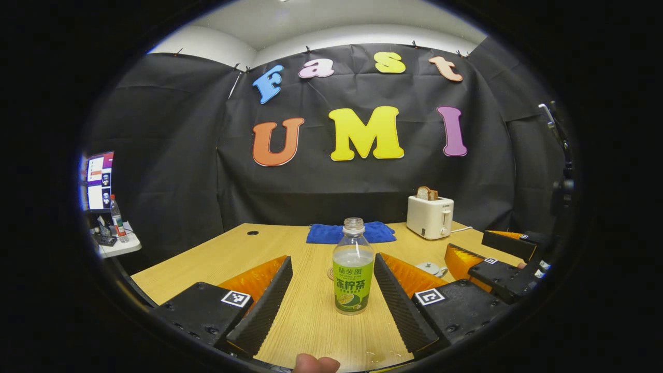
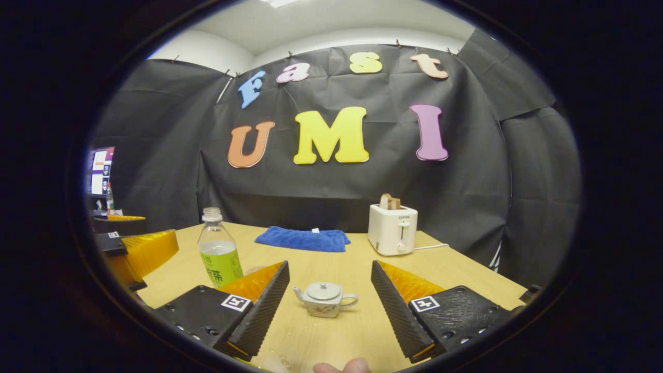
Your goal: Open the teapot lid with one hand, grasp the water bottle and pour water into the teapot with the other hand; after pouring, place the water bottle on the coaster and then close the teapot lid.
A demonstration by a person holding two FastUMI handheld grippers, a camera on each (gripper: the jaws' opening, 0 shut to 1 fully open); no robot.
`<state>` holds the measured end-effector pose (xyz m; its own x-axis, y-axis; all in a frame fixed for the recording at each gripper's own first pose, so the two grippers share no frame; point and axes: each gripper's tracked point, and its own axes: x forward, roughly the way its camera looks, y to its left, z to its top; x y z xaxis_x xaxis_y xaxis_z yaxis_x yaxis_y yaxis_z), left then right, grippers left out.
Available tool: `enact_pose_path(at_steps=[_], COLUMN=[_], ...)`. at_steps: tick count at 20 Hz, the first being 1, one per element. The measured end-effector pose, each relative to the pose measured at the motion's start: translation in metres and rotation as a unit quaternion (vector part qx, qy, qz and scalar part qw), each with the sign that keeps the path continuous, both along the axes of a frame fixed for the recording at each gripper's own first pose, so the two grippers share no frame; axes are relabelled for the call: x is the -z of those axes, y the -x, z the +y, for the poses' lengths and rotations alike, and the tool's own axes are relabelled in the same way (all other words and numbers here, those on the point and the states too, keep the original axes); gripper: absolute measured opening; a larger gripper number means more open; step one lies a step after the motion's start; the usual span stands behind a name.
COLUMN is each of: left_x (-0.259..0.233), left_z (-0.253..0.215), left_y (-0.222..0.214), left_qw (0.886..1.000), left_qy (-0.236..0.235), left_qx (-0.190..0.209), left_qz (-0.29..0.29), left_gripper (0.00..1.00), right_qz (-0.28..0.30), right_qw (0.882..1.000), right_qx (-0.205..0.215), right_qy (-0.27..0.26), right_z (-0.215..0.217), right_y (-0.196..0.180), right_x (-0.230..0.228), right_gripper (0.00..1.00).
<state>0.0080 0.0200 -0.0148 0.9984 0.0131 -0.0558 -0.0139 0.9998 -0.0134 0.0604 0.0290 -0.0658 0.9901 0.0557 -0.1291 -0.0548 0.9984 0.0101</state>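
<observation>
Wooden surface [image 2: 331, 269] carries the teapot [image 2: 323, 299], lid on, at twelve o'clock between the right tool's [image 2: 329, 305] wide-open, empty fingers. The left tool [image 1: 331, 300], equally open and empty, frames the uncapped water bottle [image 1: 352, 269]. A hasty squeeze could likely slosh water out.

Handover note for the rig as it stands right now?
Left claw: open, aimed at the water bottle, fingers either side, not touching.
Right claw: open, aimed at the teapot, lid still on.
Bottle is uncapped, upright, part full, on the table. Something round shows just behind its base; can't confirm it's the coaster.
Done: nothing yet.
Left: lift lid, grasp bottle, pour, set bottle on coaster, close lid.
</observation>
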Motion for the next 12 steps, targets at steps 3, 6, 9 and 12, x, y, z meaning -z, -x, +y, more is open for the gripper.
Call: enact_pose_path(at_steps=[3,6,9,12], left_x=[0.002,0.003,0.006,0.004], left_z=[0.004,0.008,0.01,0.011], left_y=[-0.001,-0.002,-0.004,-0.003], left_qw=[1.0,1.0,1.0,1.0], left_qy=[0.002,-0.002,-0.008,-0.006], left_qx=[-0.002,-0.006,-0.007,-0.008], left_qz=[0.003,0.004,0.007,0.004], left_gripper=[0.99,0.99,0.99,0.99], right_qz=[0.01,0.024,0.032,0.044], right_qw=[1.0,1.0,0.999,0.999], right_qx=[0.002,0.0,0.001,0.003], right_qy=[-0.003,-0.005,0.001,0.006], right_z=[0.001,0.005,0.006,0.008], right_y=[-0.016,-0.029,-0.039,-0.05], right_x=[0.012,0.025,0.034,0.044], right_gripper=[0.95,0.95,0.96,0.95])
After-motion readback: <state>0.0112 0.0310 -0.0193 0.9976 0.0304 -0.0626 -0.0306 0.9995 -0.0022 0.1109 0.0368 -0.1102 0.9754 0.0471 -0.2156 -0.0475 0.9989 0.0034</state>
